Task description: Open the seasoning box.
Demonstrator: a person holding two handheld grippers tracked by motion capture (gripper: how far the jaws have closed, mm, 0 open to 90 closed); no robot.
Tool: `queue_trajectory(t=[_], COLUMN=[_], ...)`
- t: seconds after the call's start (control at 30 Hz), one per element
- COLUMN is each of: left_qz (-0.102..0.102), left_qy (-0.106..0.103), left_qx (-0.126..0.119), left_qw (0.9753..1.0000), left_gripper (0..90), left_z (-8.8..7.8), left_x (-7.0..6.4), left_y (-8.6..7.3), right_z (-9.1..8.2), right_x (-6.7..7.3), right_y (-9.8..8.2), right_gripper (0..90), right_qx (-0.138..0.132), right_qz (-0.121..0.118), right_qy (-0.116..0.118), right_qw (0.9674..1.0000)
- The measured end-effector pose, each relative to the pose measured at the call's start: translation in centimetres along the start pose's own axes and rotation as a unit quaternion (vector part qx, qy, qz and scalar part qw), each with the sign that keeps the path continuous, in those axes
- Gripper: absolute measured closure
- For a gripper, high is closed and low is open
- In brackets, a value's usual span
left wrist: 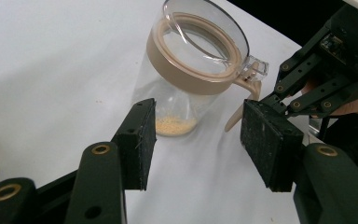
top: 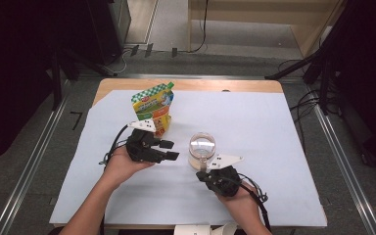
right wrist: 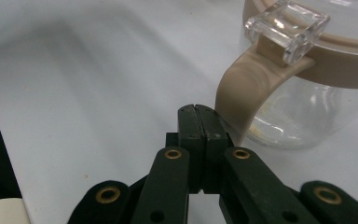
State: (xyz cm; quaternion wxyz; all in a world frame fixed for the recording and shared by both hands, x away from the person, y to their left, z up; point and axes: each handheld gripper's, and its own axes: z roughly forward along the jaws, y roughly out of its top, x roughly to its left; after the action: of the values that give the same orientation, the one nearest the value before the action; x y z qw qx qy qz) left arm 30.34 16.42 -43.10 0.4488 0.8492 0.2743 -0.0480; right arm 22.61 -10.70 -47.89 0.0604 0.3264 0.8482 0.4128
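Observation:
A clear jar (top: 202, 148) with a tan rim and a clear lid stands near the middle of the white-covered table (top: 274, 147). A thin layer of yellowish grains (left wrist: 175, 125) lies at its bottom. My left gripper (top: 172, 150) is open just left of the jar, jaws pointing at it; in the left gripper view the jar (left wrist: 196, 56) stands a little beyond the spread pads (left wrist: 140, 135). My right gripper (top: 203, 172) is shut at the jar's near side. Its closed tips (right wrist: 199, 112) sit beside the tan handle (right wrist: 242, 88) with nothing between them.
A colourful stand-up pouch (top: 152, 108) stands behind the left gripper, toward the back left. A white object (top: 196, 229) sits at the table's front edge. Metal floor rails run along both sides of the table.

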Motion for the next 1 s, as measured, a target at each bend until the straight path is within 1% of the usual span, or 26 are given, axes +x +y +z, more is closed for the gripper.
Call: queue_trajectory(t=[0.1, 0.23, 0.33, 0.4, 0.47, 0.53, 0.6, 0.73, 0.77, 0.8, 0.83, 0.87, 0.9, 0.93, 0.97, 1.0], left_qz=[0.0, 0.0, 0.005, 0.004, -0.001, -0.004, 0.0, 0.004, 0.001, -0.006, -0.006, -0.024, -0.022, -0.013, -0.01, -0.005], left_qy=[0.001, 0.003, 0.002, 0.0, 0.001, 0.0, 0.001, 0.0, 0.0, -0.005, -0.005, -0.011, -0.01, -0.004, -0.003, -0.002], left_qx=[-0.001, -0.002, 0.0, 0.001, 0.001, 0.004, 0.006, 0.003, 0.005, 0.01, 0.01, 0.019, 0.021, 0.021, 0.02, 0.02], left_qw=[1.0, 1.0, 1.0, 1.0, 1.0, 1.0, 1.0, 1.0, 1.0, 0.9999, 0.9999, 0.9995, 0.9995, 0.9997, 0.9997, 0.9998], left_gripper=[46.2, 46.3, 46.2, 46.2, 46.0, 45.4, 45.4, 44.9, 44.9, 45.4, 46.4, 46.5, 46.5, 46.1, 45.5, 45.1], left_z=[0.0, 0.1, 0.1, 0.1, 0.2, 0.2, 0.3, 0.2, 0.3, 0.3, 0.3, 0.5, 0.6, 0.7, 0.7, 0.8], left_x=[0.0, -0.1, -0.1, -0.1, -0.1, -0.1, -0.2, -0.3, -0.3, -0.2, -0.2, -0.2, -0.2, -0.3, -0.3, -0.4], left_y=[0.0, 0.0, 0.0, 0.0, 0.0, 0.0, 0.0, 0.0, 0.0, 0.0, 0.0, 0.1, 0.1, 0.1, 0.1, 0.1], right_z=[0.0, 0.4, 0.7, 0.5, 0.3, 0.0, -0.2, -0.6, -0.8, -0.9, -1.1, -1.3, -1.4, -1.6, -1.8, -1.9], right_x=[0.0, 0.2, 0.2, 0.0, -0.3, -0.5, -0.9, -1.2, -1.4, -1.5, -1.7, -2.0, -2.2, -2.5, -2.8, -3.1], right_y=[-0.1, 0.2, 0.2, 0.1, -0.1, -0.2, -0.4, -0.7, -0.7, -0.8, -0.9, -1.0, -1.0, -1.2, -1.3, -1.4], right_gripper=[90.0, 90.0, 90.0, 90.0, 90.0, 90.0, 90.0, 90.0, 90.0, 90.0, 90.0, 90.0, 90.0, 90.0, 90.0, 90.0], right_qx=[0.001, -0.002, 0.002, 0.002, 0.002, 0.002, 0.002, 0.004, 0.005, 0.007, 0.007, 0.006, 0.005, 0.005, 0.004, 0.003], right_qz=[0.0, -0.004, -0.004, 0.001, 0.011, 0.013, 0.022, 0.022, 0.023, 0.024, 0.028, 0.035, 0.037, 0.043, 0.048, 0.046], right_qy=[-0.001, -0.004, -0.003, -0.003, -0.004, -0.01, -0.011, -0.017, -0.017, -0.019, -0.02, -0.024, -0.025, -0.027, -0.031, -0.033], right_qw=[1.0, 1.0, 1.0, 1.0, 0.9999, 0.9999, 0.9997, 0.9996, 0.9996, 0.9995, 0.9994, 0.9991, 0.999, 0.9987, 0.9984, 0.9984])
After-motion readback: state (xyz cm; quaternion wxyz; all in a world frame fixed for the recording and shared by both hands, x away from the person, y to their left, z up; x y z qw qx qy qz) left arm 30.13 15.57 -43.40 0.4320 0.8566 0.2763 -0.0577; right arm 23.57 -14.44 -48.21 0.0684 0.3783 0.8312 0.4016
